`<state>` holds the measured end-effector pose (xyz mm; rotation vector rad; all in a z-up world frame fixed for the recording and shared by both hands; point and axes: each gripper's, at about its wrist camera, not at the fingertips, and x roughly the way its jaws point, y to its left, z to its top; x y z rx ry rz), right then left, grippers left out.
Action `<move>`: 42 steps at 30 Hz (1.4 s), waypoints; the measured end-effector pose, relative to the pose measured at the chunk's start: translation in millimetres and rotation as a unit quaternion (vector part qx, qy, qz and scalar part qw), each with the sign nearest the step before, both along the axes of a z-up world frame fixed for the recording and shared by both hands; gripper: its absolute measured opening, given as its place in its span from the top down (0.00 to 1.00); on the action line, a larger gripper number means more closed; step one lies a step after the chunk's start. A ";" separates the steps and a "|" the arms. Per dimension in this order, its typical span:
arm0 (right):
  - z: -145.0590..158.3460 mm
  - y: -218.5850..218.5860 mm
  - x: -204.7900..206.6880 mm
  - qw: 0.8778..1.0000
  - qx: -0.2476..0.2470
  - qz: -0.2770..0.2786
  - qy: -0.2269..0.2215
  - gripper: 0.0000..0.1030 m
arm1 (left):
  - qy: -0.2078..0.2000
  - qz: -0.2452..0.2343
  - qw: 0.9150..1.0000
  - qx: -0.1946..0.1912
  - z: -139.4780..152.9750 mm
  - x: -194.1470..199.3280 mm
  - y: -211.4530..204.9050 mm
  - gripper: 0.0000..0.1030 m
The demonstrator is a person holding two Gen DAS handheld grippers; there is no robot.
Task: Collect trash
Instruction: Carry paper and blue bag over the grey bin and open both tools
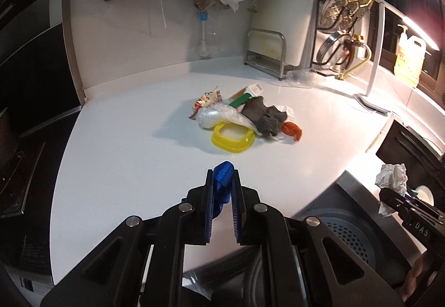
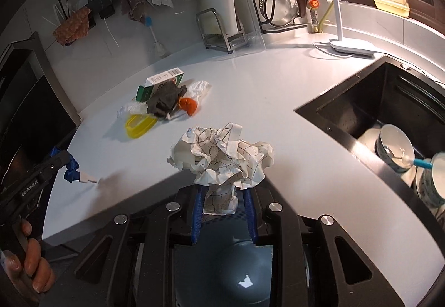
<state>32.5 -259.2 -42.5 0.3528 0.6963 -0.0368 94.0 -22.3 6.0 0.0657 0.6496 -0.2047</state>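
The blue mesh scrap (image 1: 221, 182) is pinched tight between the nearly closed jaws of the left gripper (image 1: 222, 176), held up off the white counter (image 1: 125, 154) near its front edge; from the right wrist view the same scrap (image 2: 71, 168) shows at the tip of that gripper (image 2: 65, 161), with a small white tag hanging off it, and a person's hand (image 2: 33, 259) wraps the handle below. The right gripper (image 2: 222, 190) stands partly closed on a big crumpled paper ball (image 2: 222, 159) printed with thin lines, the pads pressing the lower wad while the rest billows above the fingers; in the left wrist view that paper (image 1: 390, 176) sits at the far right, gripped over the sink side. Further back on the counter lies the rest of the rubbish in one heap: a yellow plastic lid (image 1: 232, 139), a clear plastic bag (image 1: 219, 115) lying partly over it, a dark grey rag (image 1: 262, 115), an orange scrap (image 1: 292, 130) just beside the rag, a green and white carton (image 2: 161, 83) and a shiny foil wrapper (image 1: 205, 100). To the right is the black sink (image 2: 375, 101) with bowls (image 2: 395, 145) in it, and a white desk lamp (image 2: 350, 45) stands at the back corner. A grey bin (image 2: 222, 265) sits below the counter edge, right under the right gripper.
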 end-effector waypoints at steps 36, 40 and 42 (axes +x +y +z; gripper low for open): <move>-55.4 31.1 -96.3 0.998 -0.005 0.014 0.060 0.74 | 0.097 -0.088 0.991 -0.010 -69.7 -79.8 -47.8 0.88; -56.2 30.7 -95.9 0.998 -0.007 0.010 0.063 0.72 | 0.104 -0.097 0.990 -0.013 -71.9 -81.9 -50.0 0.88; -56.0 29.6 -96.3 0.998 -0.007 0.008 0.062 0.71 | 0.107 -0.097 0.990 -0.010 -72.8 -82.9 -50.4 0.87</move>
